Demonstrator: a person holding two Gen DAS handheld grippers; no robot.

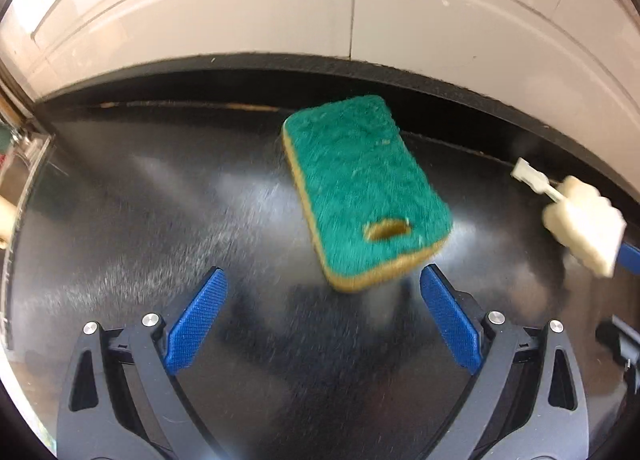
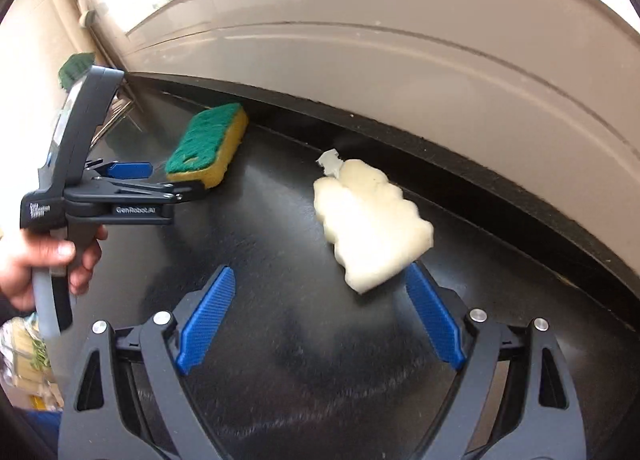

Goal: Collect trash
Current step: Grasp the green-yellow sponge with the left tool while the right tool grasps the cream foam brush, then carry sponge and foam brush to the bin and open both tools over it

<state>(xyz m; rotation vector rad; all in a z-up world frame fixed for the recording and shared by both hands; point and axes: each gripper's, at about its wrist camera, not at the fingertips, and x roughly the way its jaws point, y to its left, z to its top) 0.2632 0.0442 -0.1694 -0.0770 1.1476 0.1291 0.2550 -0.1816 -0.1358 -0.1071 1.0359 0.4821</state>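
Glossy black desk, streaked with glare, backed by a cream panelled wall. Sponge: rectangular, fuzzy green scour face over yellow foam, a small oval gouge near one end; it lies flat just ahead of the left tool, whose ribbed blue fingers stand apart, empty. White foam head, lumpy and scalloped, on a pale plastic stub, lies just ahead of the right tool, also spread wide, its right finger touching or nearly touching the foam. Only the right view shows the left tool's grey body and the hand gripping it.
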